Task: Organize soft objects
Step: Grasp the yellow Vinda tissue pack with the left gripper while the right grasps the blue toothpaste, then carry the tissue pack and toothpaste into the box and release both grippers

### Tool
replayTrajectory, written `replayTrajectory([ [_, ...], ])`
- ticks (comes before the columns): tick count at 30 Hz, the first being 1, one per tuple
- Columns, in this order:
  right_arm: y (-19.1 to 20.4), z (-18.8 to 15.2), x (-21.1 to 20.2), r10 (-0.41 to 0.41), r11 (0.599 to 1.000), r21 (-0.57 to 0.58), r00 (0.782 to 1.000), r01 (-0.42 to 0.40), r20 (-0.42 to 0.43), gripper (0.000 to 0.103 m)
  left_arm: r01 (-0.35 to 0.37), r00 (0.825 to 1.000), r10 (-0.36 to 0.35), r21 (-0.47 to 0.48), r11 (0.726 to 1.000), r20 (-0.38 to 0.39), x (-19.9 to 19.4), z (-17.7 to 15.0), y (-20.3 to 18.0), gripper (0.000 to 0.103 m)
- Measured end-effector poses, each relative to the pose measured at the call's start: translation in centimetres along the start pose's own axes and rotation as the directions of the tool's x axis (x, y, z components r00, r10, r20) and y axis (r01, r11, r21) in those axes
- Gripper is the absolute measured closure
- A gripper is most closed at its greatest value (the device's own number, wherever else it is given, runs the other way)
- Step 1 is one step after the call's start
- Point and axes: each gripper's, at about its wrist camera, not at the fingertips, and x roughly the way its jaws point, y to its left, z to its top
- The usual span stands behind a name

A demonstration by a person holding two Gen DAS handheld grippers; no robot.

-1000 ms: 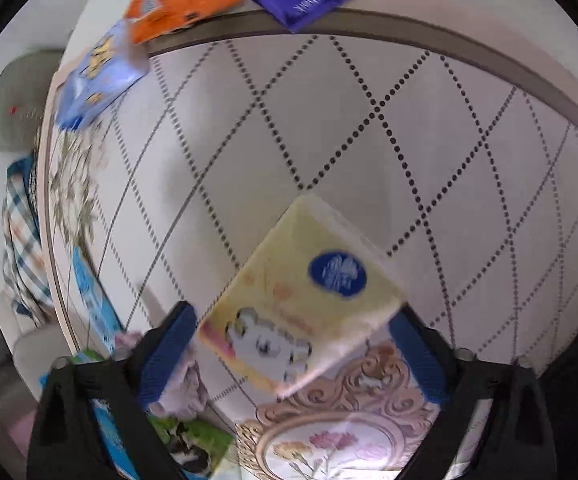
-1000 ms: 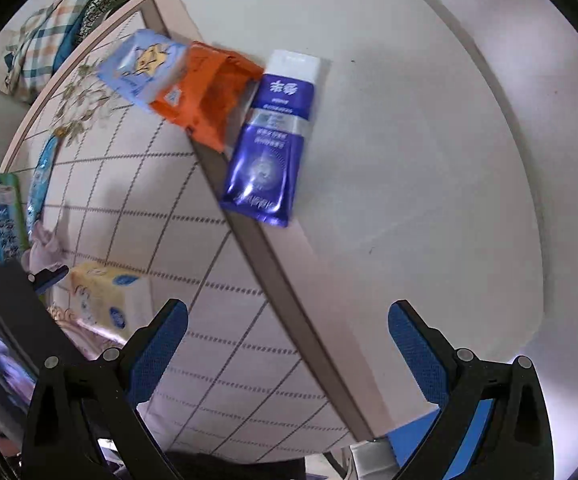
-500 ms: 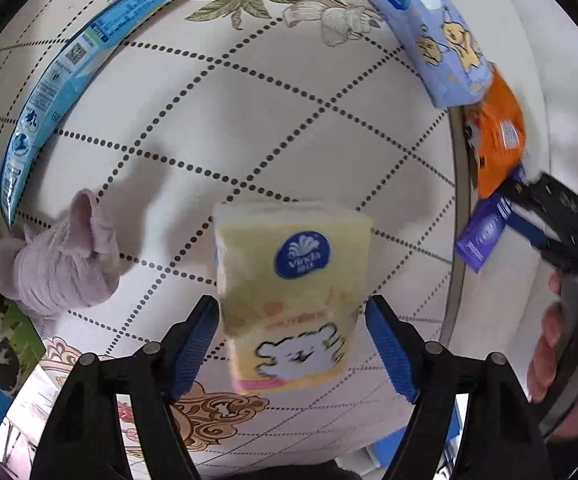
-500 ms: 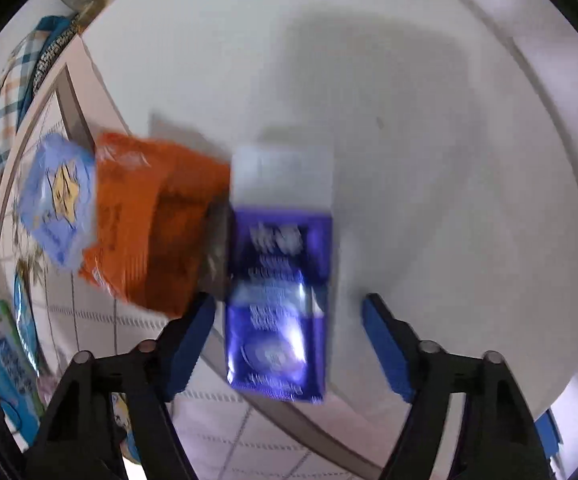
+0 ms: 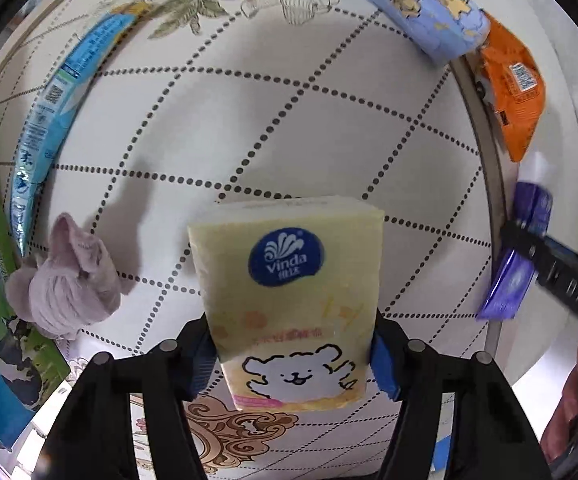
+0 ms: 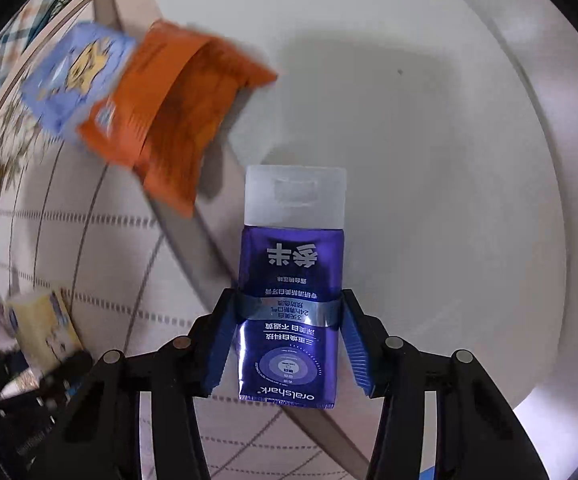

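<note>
Nearest us, our left tool [image 5: 293, 354] is now clenched on the yellow tissue pack [image 5: 289, 292]; a second ago its blue pads stood wide of the pack, so that grasp is made. The pack sits over the quilted mat [image 5: 249, 128], with the pink sock ball [image 5: 65, 284] just to its left. Our right tool [image 6: 289, 340], which hung open and well short of the row a second ago, has closed in around the purple toothpaste tube [image 6: 291, 280] and pinches its lower half, cap pointing away over the white surface [image 6: 429, 120]. Beyond lie the orange pouch [image 6: 177, 120] and the blue wipes pack [image 6: 77, 76], untouched. We judge both pieces ready to lift and sort.
</note>
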Motion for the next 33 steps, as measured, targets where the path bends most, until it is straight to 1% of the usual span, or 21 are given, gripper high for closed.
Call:
replayTrajectory([
  [2, 0.4, -0.5, -0.4, 0.005, 1.000, -0.003, 1.000, -0.005, 0.007, 0.051, 0.007, 1.000, -0.007, 0.007, 1.000, 0.023, -0.8, -1.8, 1.7, 0.042],
  [4, 0.6, -1.1, -1.3, 0.032, 0.999, -0.008, 0.999, -0.032, 0.015, 0.051, 0.027, 0.998, -0.027, 0.002, 1.000, 0.055, -2.3, -2.7, 2.2, 0.042],
  [7, 1.5, -2.1, -3.3, 0.074, 0.997, -0.030, 0.997, -0.073, 0.039, 0.051, 0.038, 0.989, -0.040, 0.010, 0.999, 0.145, -5.8, -4.4, 3.0, 0.042],
  [9, 2.6, -3.1, -5.0, 0.101, 0.994, -0.055, 0.993, -0.098, 0.059, 0.051, 0.050, 0.978, -0.050, 0.005, 0.999, 0.202, -8.7, -5.8, 4.0, 0.042],
  [13, 5.7, -4.6, -9.8, 0.175, 0.978, -0.132, 0.979, -0.161, 0.108, 0.051, 0.082, 0.945, -0.066, -0.035, 0.996, 0.321, -14.8, -9.1, 7.7, 0.042],
  [14, 7.1, -5.1, -11.3, 0.197, 0.970, -0.164, 0.973, -0.177, 0.118, 0.051, 0.088, 0.938, -0.067, -0.045, 0.995, 0.339, -16.1, -9.2, 8.2, 0.042],
  [15, 8.0, -6.4, -12.5, 0.218, 0.963, -0.187, 0.968, -0.192, 0.128, 0.051, 0.094, 0.930, -0.064, -0.065, 0.993, 0.363, -17.6, -10.2, 10.0, 0.042],
  [16, 9.5, -7.0, -13.9, 0.242, 0.954, -0.215, 0.961, -0.209, 0.137, 0.051, 0.099, 0.924, -0.063, -0.078, 0.992, 0.377, -18.3, -10.7, 10.6, 0.042],
  [17, 11.3, -7.3, -14.9, 0.255, 0.947, -0.238, 0.957, -0.217, 0.140, 0.051, 0.107, 0.916, -0.062, -0.094, 0.990, 0.397, -19.6, -11.4, 12.2, 0.042],
  [18, 12.9, -8.0, -16.4, 0.283, 0.934, -0.266, 0.947, -0.237, 0.149, 0.051, 0.106, 0.909, -0.051, -0.112, 0.988, 0.413, -20.9, -12.0, 13.9, 0.042],
  [19, 14.4, -8.5, -17.5, 0.304, 0.924, -0.290, 0.940, -0.250, 0.158, 0.051, 0.103, 0.904, -0.040, -0.127, 0.987, 0.425, -21.5, -12.6, 14.9, 0.042],
  [20, 15.7, -9.1, -18.4, 0.315, 0.914, -0.317, 0.935, -0.253, 0.162, 0.051, 0.103, 0.900, -0.031, -0.142, 0.985, 0.436, -22.0, -13.4, 16.7, 0.042],
  [21, 18.3, -9.8, -19.6, 0.339, 0.899, -0.346, 0.926, -0.267, 0.166, 0.051, 0.105, 0.894, -0.022, -0.162, 0.981, 0.447, -23.0, -14.3, 18.8, 0.042],
  [23, 21.8, -11.1, -21.6, 0.372, 0.872, -0.398, 0.913, -0.284, 0.165, 0.051, 0.089, 0.890, 0.010, -0.194, 0.977, 0.456, -23.9, -15.1, 22.0, 0.042],
  [24, 23.8, -11.6, -22.0, 0.384, 0.862, -0.417, 0.908, -0.288, 0.168, 0.051, 0.081, 0.886, 0.029, -0.216, 0.973, 0.462, -24.6, -15.7, 24.2, 0.042],
  [26, 27.6, -12.5, -23.1, 0.396, 0.841, -0.461, 0.903, -0.283, 0.167, 0.051, 0.068, 0.885, 0.054, -0.244, 0.967, 0.462, -25.2, -16.5, 27.1, 0.042],
  [27, 28.9, -13.0, -23.6, 0.398, 0.835, -0.472, 0.902, -0.283, 0.164, 0.051, 0.060, 0.886, 0.071, -0.264, 0.963, 0.459, -25.4, -17.0, 29.2, 0.042],
  [29, 31.7, -13.8, -23.6, 0.400, 0.822, -0.496, 0.904, -0.279, 0.154, 0.051, 0.046, 0.888, 0.091, -0.285, 0.957, 0.450, -25.2, -17.3, 31.6, 0.042],
  [30, 33.8, -14.2, -23.4, 0.396, 0.819, -0.503, 0.906, -0.276, 0.148, 0.051, 0.036, 0.889, 0.106, -0.298, 0.954, 0.445, -24.8, -17.3, 32.9, 0.042],
  [31, 35.1, -14.5, -23.1, 0.391, 0.818, -0.507, 0.909, -0.272, 0.144, 0.051, 0.027, 0.893, 0.116, -0.307, 0.951, 0.436, -24.3, -17.2, 34.3, 0.042],
  [33, 38.2, -14.8, -21.7, 0.370, 0.821, -0.512, 0.918, -0.253, 0.140, 0.051, 0.021, 0.905, 0.121, -0.328, 0.944, 0.407, -23.0, -17.0, 36.6, 0.042],
])
